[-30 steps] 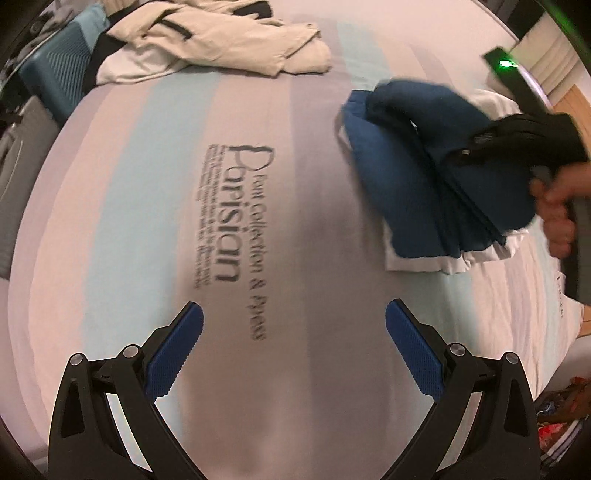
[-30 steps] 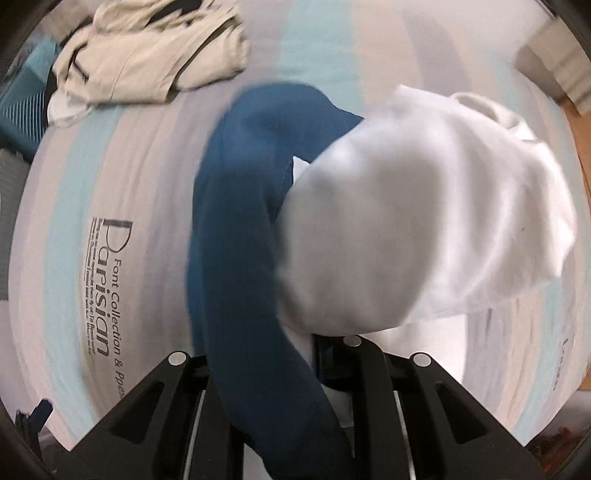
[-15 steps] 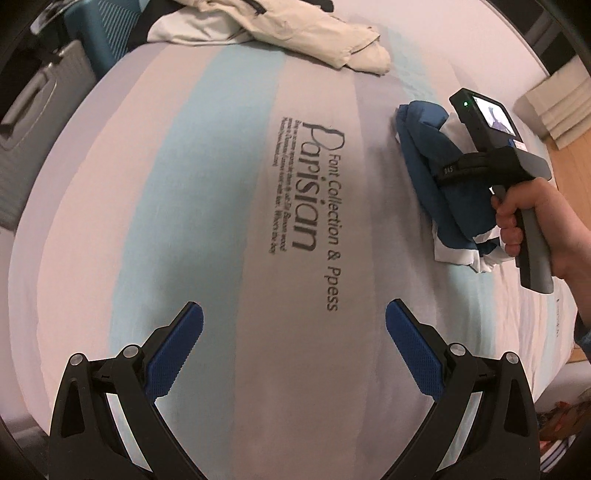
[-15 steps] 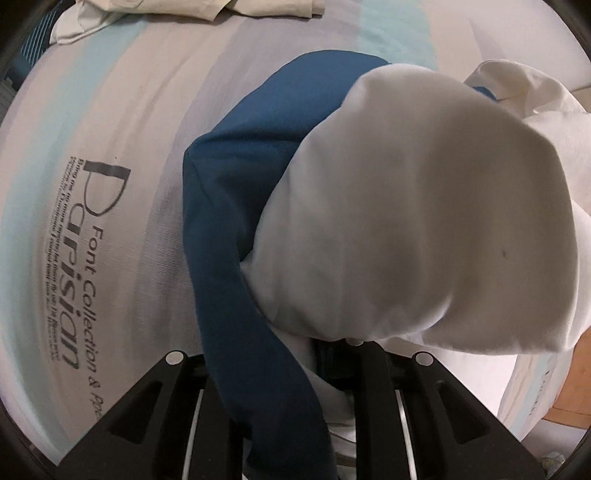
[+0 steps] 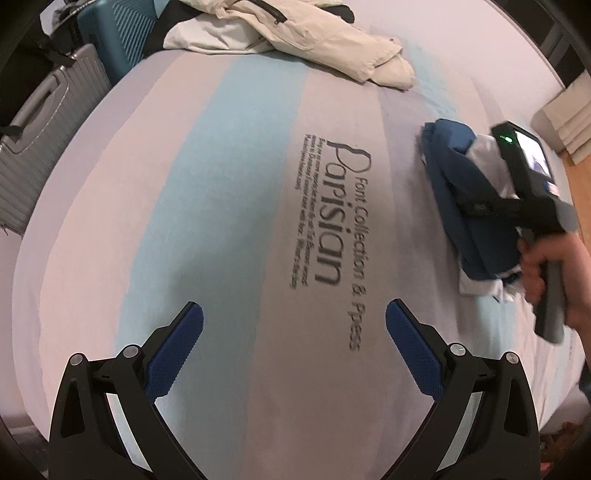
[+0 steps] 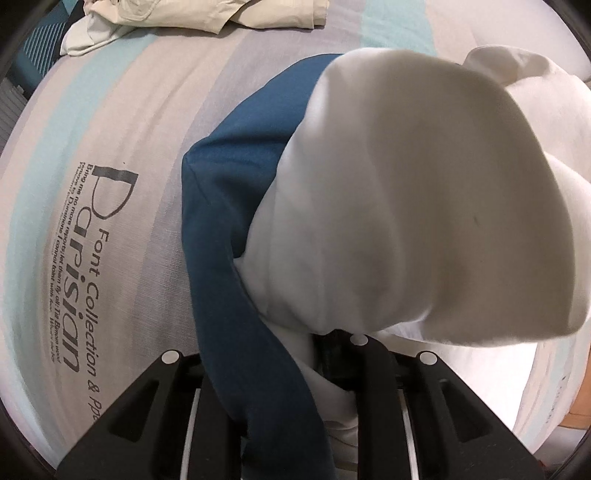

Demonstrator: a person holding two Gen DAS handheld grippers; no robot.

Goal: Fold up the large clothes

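My left gripper (image 5: pixel 293 332) hangs over a striped bedsheet (image 5: pixel 236 206), its jaws spread wide with nothing between them. Bare sheet runs from my blue pads (image 5: pixel 177 347) out to 12 o'clock, where a beige jacket (image 5: pixel 295 33) lies crumpled near the bed's far edge. Suitcases (image 5: pixel 40 129) stand beyond the bed's edge at 10 o'clock. At 2 o'clock the folded blue-and-white garment (image 5: pixel 454 192) lies on the sheet near the bed's right edge, its long axis running roughly from 12 toward 5 o'clock. My right gripper (image 5: pixel 480 206) is pressed down onto it. In the right wrist view, my right jaws are opening; blue and white cloth (image 6: pixel 406 192) bunches between them and hides the pads. A printed "Parisian" logo (image 6: pixel 74 266) sits at 9 o'clock, on open sheet.
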